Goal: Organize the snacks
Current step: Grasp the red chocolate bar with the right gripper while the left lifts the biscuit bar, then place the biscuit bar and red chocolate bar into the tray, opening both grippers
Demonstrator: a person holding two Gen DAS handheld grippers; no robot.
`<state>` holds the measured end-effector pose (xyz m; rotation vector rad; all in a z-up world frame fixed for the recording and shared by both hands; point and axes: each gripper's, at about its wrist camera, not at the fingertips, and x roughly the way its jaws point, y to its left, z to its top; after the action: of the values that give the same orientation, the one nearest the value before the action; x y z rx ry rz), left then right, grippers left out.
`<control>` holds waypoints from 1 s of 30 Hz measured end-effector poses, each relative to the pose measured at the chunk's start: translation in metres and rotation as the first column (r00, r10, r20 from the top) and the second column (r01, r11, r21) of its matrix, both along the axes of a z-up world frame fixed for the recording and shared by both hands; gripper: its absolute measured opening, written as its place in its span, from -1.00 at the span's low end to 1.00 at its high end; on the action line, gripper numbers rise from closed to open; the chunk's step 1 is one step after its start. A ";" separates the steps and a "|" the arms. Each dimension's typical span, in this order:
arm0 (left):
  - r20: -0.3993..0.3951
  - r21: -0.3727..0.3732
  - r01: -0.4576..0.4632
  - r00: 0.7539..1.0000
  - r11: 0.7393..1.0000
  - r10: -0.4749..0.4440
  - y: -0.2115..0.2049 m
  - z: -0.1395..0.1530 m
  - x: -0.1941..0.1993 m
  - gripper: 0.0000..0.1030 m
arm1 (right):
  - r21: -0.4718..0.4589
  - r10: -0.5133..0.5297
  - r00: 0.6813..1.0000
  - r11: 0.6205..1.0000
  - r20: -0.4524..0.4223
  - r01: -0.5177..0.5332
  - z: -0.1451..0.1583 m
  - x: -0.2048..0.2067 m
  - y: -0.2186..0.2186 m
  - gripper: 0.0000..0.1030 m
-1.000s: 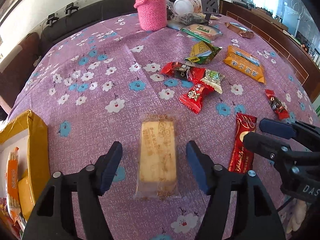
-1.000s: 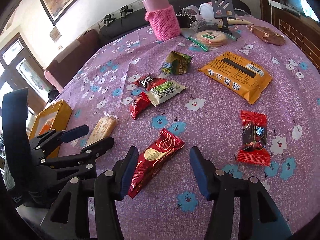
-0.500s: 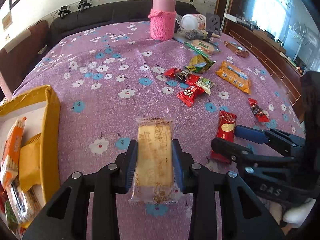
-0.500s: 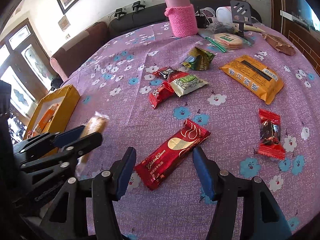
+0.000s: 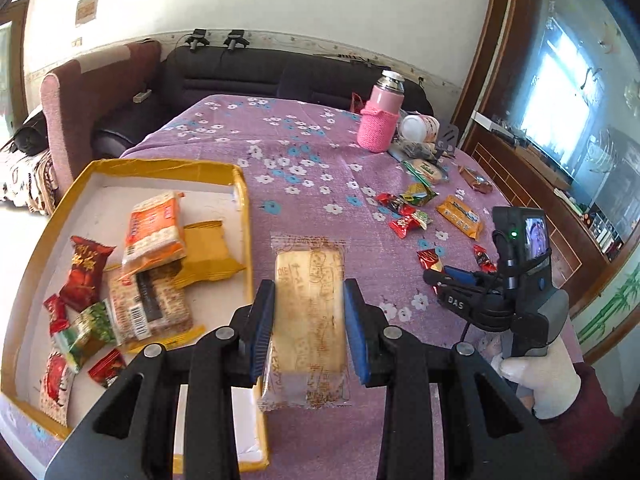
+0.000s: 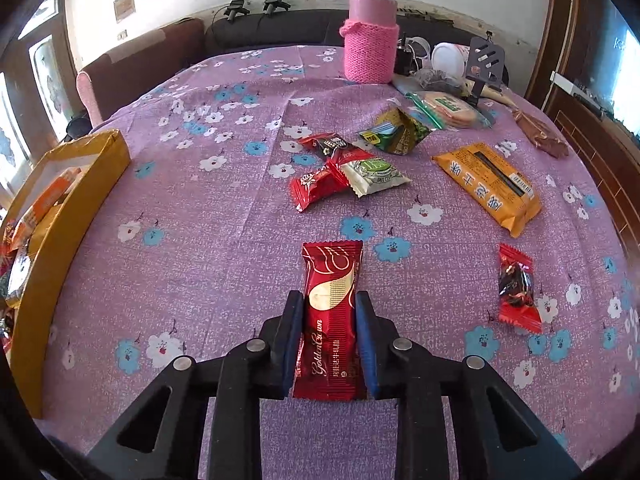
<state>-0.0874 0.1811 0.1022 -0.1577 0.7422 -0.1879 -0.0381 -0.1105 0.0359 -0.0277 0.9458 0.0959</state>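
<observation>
Left tool (image 5: pixel 308 330): pinching biscuit pack (image 5: pixel 309 312) across its long sides, lower centre of frame, raised above the table (image 5: pixel 320 160) beside the box.
Right tool (image 6: pixel 329 338): closing on red wafer bar (image 6: pixel 330 320), pads against both wrapper edges; bar lying on the table.
Handling: probably light, crinkly slick film; biscuit likely brittle, gentle squeeze mid-length.
Yellow box (image 5: pixel 160 168): left of frame, roughly 8 wrapped snacks inside, room remaining.

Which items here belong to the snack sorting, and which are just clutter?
Job: yellow box, pale biscuit pack in left gripper, red wafer bar with right gripper closing on it, orange pack.
Clutter: pink flask, phone stand.
</observation>
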 end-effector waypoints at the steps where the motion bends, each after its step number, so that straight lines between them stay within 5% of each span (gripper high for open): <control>1: 0.003 -0.013 -0.018 1.000 1.000 0.018 0.009 0.000 -0.003 -0.39 | 0.038 0.009 1.000 0.999 -0.007 -0.008 0.001 -0.002 -0.003 -0.49; 7: -0.003 -0.068 -0.120 0.993 0.990 0.120 0.055 -0.007 -0.017 -0.39 | 0.214 0.055 0.998 0.975 0.005 -0.055 0.018 -0.028 -0.011 -0.49; 13: -0.041 -0.096 -0.203 0.979 0.974 0.200 0.090 -0.024 -0.028 -0.39 | 0.316 0.220 0.974 0.921 0.059 -0.228 0.058 -0.051 0.041 -0.50; 23: -0.113 -0.044 -0.333 0.938 0.942 0.327 0.129 -0.043 -0.031 -0.39 | 0.333 0.479 0.878 0.823 0.030 -0.460 0.065 -0.067 0.185 -0.50; 30: -0.089 -0.122 -0.353 0.935 0.928 0.344 0.145 -0.038 -0.046 -0.30 | 0.282 0.543 0.838 0.813 -0.055 -0.509 0.032 -0.064 0.236 -0.45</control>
<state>-0.1337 0.3266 0.0644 -0.4247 0.7545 0.1077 -0.1017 0.1255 0.0681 -0.0448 1.0327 0.7494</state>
